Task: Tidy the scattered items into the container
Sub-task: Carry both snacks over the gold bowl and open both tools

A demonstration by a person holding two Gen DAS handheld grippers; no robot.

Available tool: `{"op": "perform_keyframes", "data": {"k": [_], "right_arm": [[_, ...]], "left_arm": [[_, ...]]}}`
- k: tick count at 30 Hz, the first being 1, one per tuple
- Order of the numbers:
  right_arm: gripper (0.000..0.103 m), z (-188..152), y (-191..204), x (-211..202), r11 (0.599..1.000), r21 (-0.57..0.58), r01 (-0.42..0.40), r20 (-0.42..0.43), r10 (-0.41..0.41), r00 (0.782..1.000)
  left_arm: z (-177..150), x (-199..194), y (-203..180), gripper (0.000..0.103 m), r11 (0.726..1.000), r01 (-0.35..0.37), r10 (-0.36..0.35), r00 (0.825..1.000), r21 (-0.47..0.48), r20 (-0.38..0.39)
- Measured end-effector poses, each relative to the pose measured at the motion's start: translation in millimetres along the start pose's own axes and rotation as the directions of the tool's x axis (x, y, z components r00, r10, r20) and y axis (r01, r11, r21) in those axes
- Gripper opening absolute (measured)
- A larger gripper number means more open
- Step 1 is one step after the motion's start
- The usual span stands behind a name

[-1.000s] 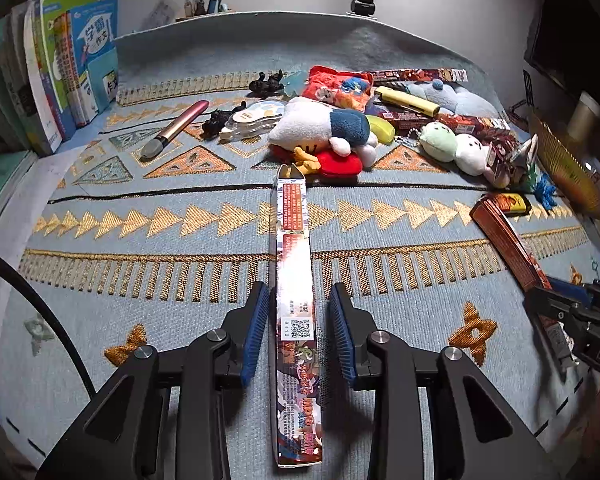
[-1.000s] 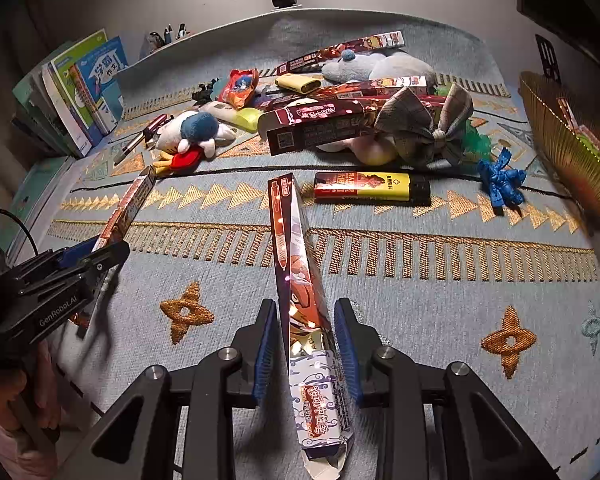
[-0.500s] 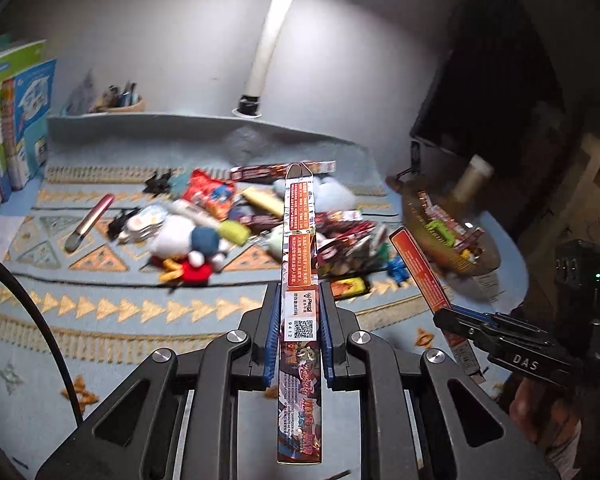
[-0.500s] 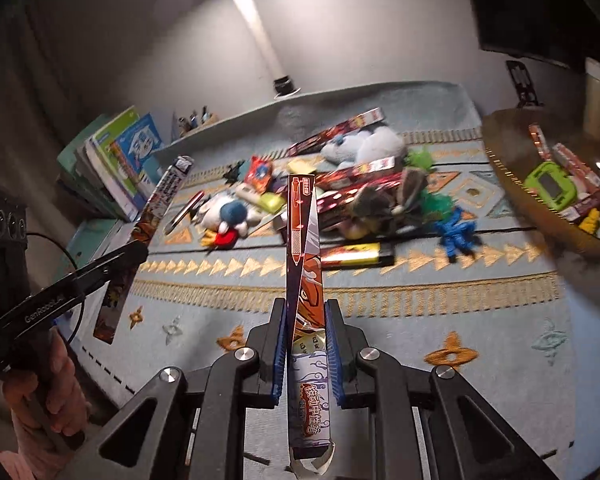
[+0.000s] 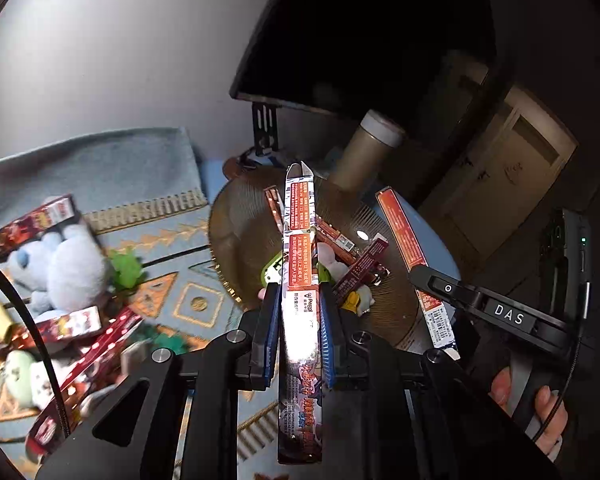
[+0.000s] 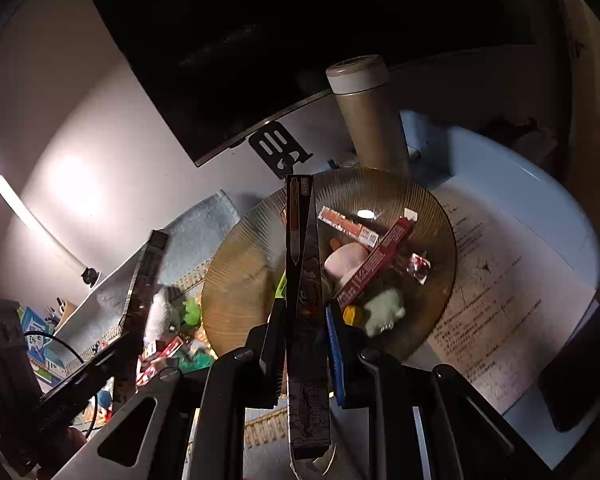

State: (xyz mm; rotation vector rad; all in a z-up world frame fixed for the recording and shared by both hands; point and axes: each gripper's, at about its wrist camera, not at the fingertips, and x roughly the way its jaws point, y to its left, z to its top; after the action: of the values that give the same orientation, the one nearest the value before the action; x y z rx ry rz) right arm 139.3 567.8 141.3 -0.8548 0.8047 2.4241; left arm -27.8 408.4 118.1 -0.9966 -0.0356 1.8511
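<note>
L gripper (image 5: pixel 299 322) was clamped on a long white-red box (image 5: pixel 300 264) & R gripper (image 6: pixel 304 344) on a dark long box (image 6: pixel 302 264), each gripped mid-length w/ far ends over the amber bowl (image 6: pixel 236 280), prob for dropping in.

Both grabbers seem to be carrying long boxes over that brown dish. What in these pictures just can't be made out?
- Dish contents: in the left wrist view the left gripper and its long box cover the middle of the brown dish.
- Right gripper's box: its print is dark and unreadable in the right wrist view.
- Paper sheet: its text is too small to read.
- Tumbler: its base is behind the dish rim.
</note>
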Motion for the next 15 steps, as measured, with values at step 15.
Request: {"op": "perform_keyframes", "data": {"k": [15], "right_arm": [[0.035,1.6,-8.7,24.2,0.998,0.013,-0.068,0.005,0.068,0.998]], "left_arm": [[4.2,24.3,34.7,0.035,0.957,0.111,-0.123,0.992,-0.268,-0.030]]}}
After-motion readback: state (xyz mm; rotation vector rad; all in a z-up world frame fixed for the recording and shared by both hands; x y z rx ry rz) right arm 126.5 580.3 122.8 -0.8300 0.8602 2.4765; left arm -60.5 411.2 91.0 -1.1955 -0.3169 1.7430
